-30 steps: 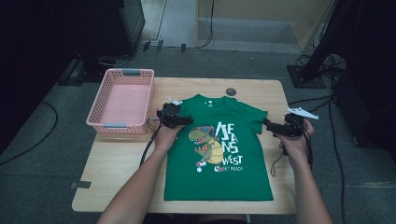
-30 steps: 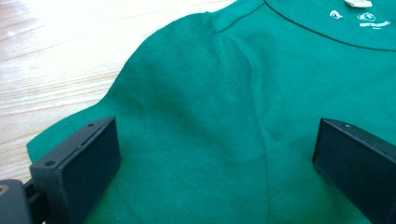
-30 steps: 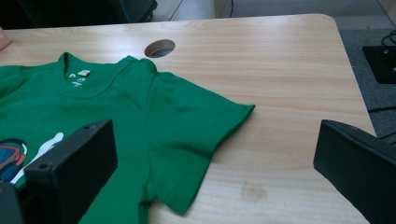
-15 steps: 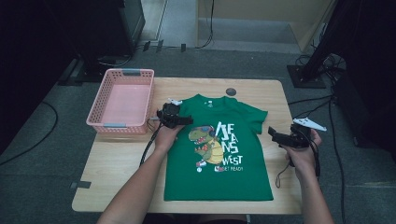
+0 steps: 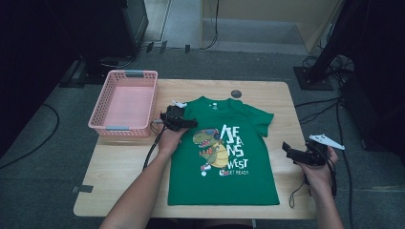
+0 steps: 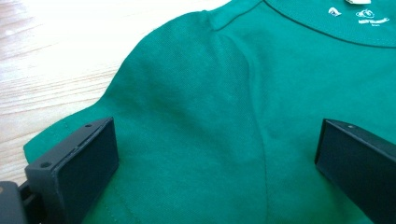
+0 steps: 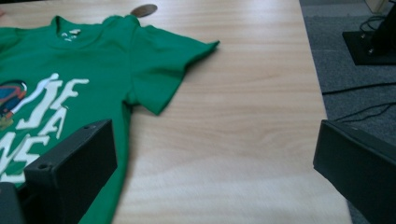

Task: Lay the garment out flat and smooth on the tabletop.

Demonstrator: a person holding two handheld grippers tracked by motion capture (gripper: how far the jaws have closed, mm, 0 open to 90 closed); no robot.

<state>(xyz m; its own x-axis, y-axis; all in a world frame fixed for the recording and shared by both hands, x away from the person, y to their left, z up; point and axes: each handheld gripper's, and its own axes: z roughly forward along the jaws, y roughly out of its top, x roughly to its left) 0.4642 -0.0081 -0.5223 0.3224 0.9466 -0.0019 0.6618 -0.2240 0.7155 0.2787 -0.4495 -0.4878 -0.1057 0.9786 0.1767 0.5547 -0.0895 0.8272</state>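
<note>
A green T-shirt [image 5: 224, 152] with a dinosaur print lies flat, front up, on the wooden table [image 5: 119, 167]. My left gripper [image 5: 188, 123] rests over the shirt's left sleeve near the shoulder, jaws open; in the left gripper view the sleeve [image 6: 187, 126] spreads between the two black jaws. My right gripper [image 5: 289, 149] hovers at the table's right edge, away from the shirt, jaws open with nothing between them. The right gripper view looks across bare wood toward the shirt's right sleeve [image 7: 163, 65].
A pink plastic basket [image 5: 125, 102], empty, stands at the table's back left. A small dark round disc [image 5: 236, 93] lies near the far edge behind the collar. Cables and a black stand base [image 5: 313, 78] lie on the floor to the right.
My right gripper has pulled back from the shirt's right sleeve, moving right and toward the person to the table's edge. The left gripper and shirt stay put.
</note>
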